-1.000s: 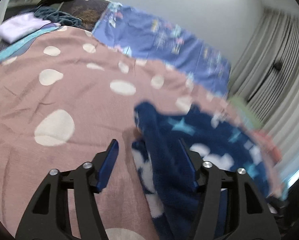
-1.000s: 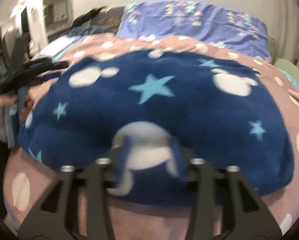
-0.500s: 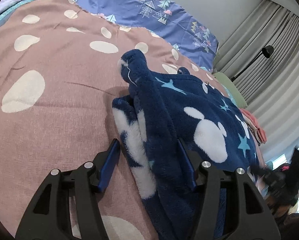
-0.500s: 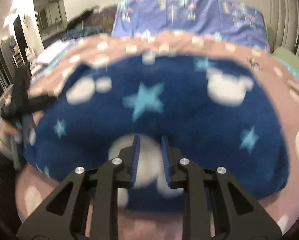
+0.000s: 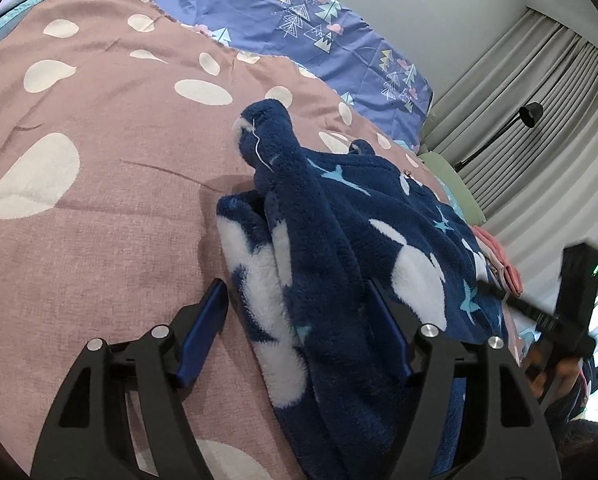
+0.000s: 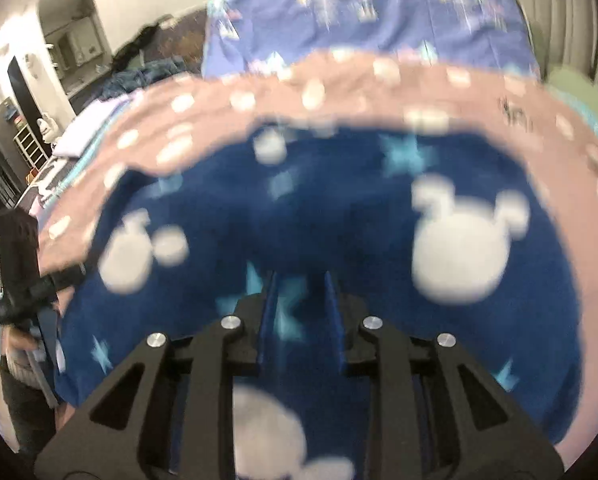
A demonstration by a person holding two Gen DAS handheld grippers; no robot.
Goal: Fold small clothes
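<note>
Left wrist view, item 1: left gripper (image 5: 299, 304), jaws spread wide, 2 blue-padded fingers (image 5: 203, 328) low in frame. Between the jaws: a bunched fold of the navy fleece garment (image 5: 339, 248), dark blue with white mouse-head shapes and pale blue stars. The fleece lies against the inner face of the right-hand finger; the left-hand finger stands apart from it, over bare bedspread. No clamping visible.

Item 2: pink bedspread (image 5: 99, 160) with white spots, under and to the left of the jaws. The garment rests on it, running from between the jaws ahead and to the right, with 1 cuff-like end raised ahead of the jaws.

Item 3: purple pillow cover (image 5: 299, 28) with tree print, far ahead of the jaws. Grey curtains (image 5: 539, 80) and a black floor lamp (image 5: 531, 114), ahead and to the right.

Item 4: right gripper (image 5: 571, 312), at the far right edge beyond the garment; jaw state not readable in this view.

Right wrist view, item 5, blurred: right gripper (image 6: 301, 304), jaws narrow with a small gap showing fleece. Whether any cloth is pinched cannot be told. The navy fleece garment (image 6: 339, 220) spreads flat ahead of and beneath the jaws on the pink bedspread (image 6: 339, 80). Left gripper (image 6: 31, 292) sits at the garment's far-left edge.
</note>
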